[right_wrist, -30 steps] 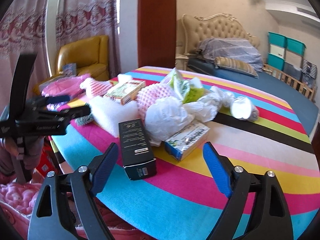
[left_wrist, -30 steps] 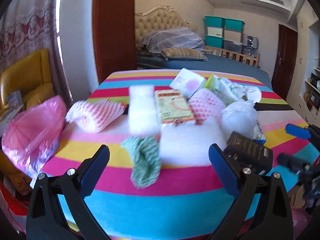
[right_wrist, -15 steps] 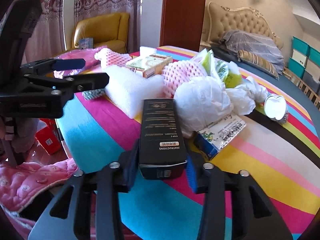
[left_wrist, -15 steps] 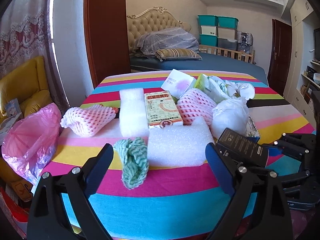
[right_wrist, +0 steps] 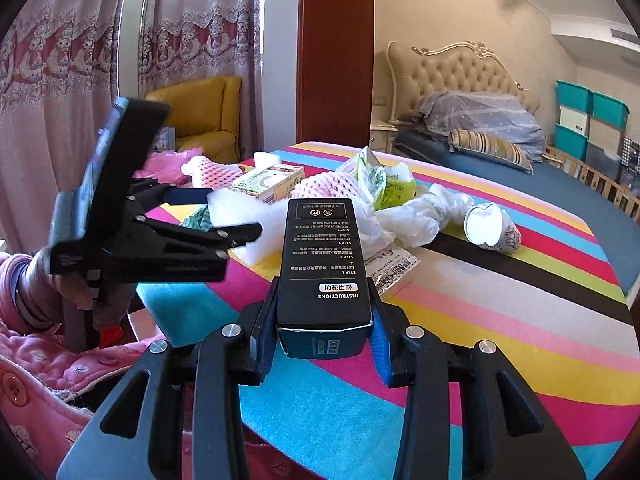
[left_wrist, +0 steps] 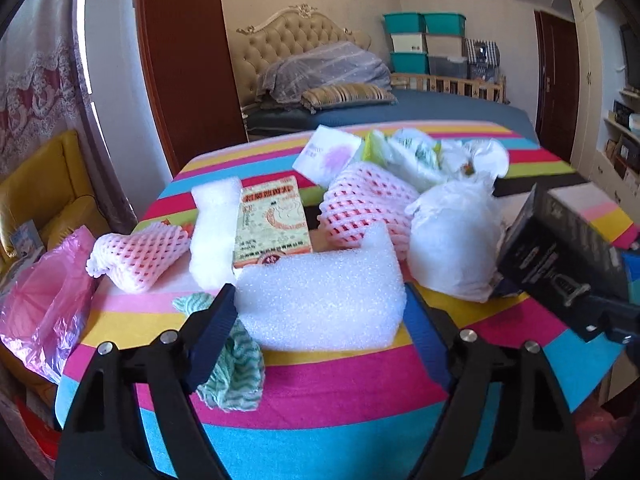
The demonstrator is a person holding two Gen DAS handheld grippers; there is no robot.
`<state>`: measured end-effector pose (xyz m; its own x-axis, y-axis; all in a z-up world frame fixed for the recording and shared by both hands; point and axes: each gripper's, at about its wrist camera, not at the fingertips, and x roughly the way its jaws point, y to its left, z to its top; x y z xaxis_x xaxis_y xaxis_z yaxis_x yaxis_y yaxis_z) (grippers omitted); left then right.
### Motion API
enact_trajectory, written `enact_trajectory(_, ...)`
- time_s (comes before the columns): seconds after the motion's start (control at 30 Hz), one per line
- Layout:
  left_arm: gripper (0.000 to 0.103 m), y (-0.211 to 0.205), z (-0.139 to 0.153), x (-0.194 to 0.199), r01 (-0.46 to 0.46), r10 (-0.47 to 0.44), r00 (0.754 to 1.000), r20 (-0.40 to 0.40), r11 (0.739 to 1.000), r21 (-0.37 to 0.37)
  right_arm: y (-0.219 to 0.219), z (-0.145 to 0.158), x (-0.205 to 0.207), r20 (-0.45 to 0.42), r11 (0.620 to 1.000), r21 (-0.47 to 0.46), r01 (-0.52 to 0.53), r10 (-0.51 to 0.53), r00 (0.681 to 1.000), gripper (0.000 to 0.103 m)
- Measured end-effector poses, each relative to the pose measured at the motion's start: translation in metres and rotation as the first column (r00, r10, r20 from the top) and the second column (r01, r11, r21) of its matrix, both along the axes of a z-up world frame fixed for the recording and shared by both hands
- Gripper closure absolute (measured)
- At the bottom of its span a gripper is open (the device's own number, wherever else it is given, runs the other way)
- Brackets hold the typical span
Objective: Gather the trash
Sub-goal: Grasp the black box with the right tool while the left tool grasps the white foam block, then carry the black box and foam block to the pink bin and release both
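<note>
right gripper (right_wrist: pixel 324 344) is clamped on the black box (right_wrist: pixel 324 264), left gripper (left_wrist: pixel 320 320) closing around the white foam block (left_wrist: pixel 320 304) at 12 o'clock, but honestly that squishy foam could squirt out or snag the green cloth (left_wrist: pixel 236 376) at 9.

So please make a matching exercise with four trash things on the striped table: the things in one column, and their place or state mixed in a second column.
Things:
1. black box
2. white foam block
3. paper cup
4. green cloth

Place or state:
A. lying on its side
B. between the closing left jaws
C. clamped in the right gripper
D. partly under the left gripper's finger

Pairs: 1-C, 2-B, 3-A, 4-D
</note>
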<state>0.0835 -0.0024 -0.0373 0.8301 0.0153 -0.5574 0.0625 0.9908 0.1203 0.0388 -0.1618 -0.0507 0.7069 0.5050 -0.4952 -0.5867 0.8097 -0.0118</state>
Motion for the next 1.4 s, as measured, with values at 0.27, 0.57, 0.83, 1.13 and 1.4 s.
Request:
enact_trajectory(0.27, 0.024, 0.030, 0.030, -0.052, 0.084, -0.064, 0.986, 0.156, 0.989, -0.122, 0.005, 0.010, -0.008, 0.041, 1.000, 0.021, 0.007, -0.007, 0.999, 0.064)
enact_trajectory(0.57, 0.024, 0.058, 0.033, -0.072, 0.024, -0.003, 0.984, 0.180, 0.993, -0.116, 0.024, 0.014, -0.009, 0.058, 1.000, -0.009, -0.025, 0.026, 0.998, 0.064)
enact_trajectory(0.83, 0.024, 0.077, 0.030, -0.089, -0.049, 0.065, 0.978, 0.200, 0.995, -0.084, 0.060, 0.019, -0.002, 0.061, 0.993, -0.050, -0.107, 0.110, 0.992, 0.064)
enact_trajectory(1.13, 0.024, 0.114, 0.031, -0.112, -0.161, 0.178, 0.960, 0.215, 0.983, -0.093, 0.112, 0.029, 0.013, 0.042, 0.975, -0.083, -0.204, 0.208, 0.977, 0.064)
enact_trajectory(1.4, 0.024, 0.154, 0.041, -0.118, -0.279, 0.290, 0.930, 0.224, 0.957, -0.081, 0.180, 0.045, 0.031, 0.011, 0.948, -0.082, -0.308, 0.309, 0.951, 0.064)
